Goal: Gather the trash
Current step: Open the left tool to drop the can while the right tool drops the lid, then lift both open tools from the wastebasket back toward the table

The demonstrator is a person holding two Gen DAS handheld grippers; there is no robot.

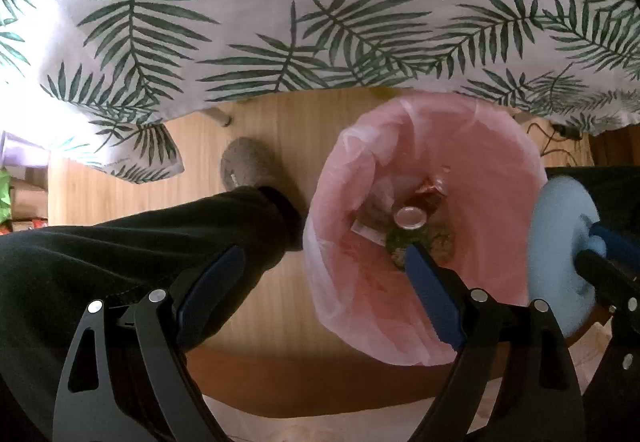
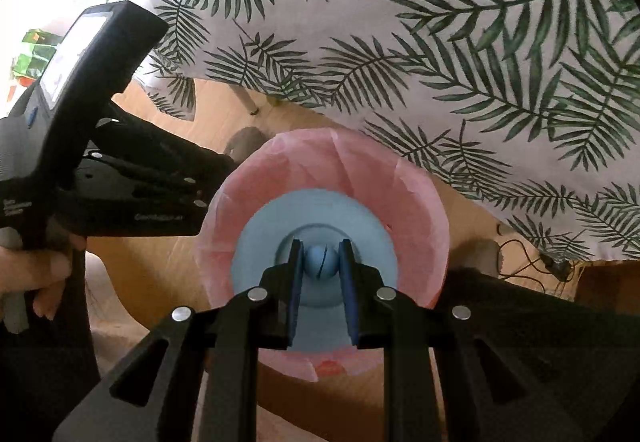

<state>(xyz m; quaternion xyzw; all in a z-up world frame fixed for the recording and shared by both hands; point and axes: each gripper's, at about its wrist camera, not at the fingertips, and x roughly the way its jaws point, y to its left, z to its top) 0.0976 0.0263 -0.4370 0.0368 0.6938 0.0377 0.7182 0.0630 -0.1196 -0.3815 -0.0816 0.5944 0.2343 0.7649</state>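
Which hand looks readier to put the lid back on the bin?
Right. Its gripper is shut on the blue lid's knob, above the pink-lined bin. The left gripper is open and empty.

Black rigs, blue pads, dark trousers and a grey slipper.

My left gripper (image 1: 320,278) is black, with cut-out arms, round silver screws and long dark-blue, ridged fingers (image 1: 434,298). My right gripper (image 2: 322,270) is built alike, its blue-lined fingers (image 2: 347,282) narrower in view. Seen from the right wrist, the left rig's black body carries a pale screen and small white lettering, gripped by my hand (image 2: 44,274). I wear black trousers (image 1: 120,242) and a fuzzy grey slipper (image 1: 248,165).
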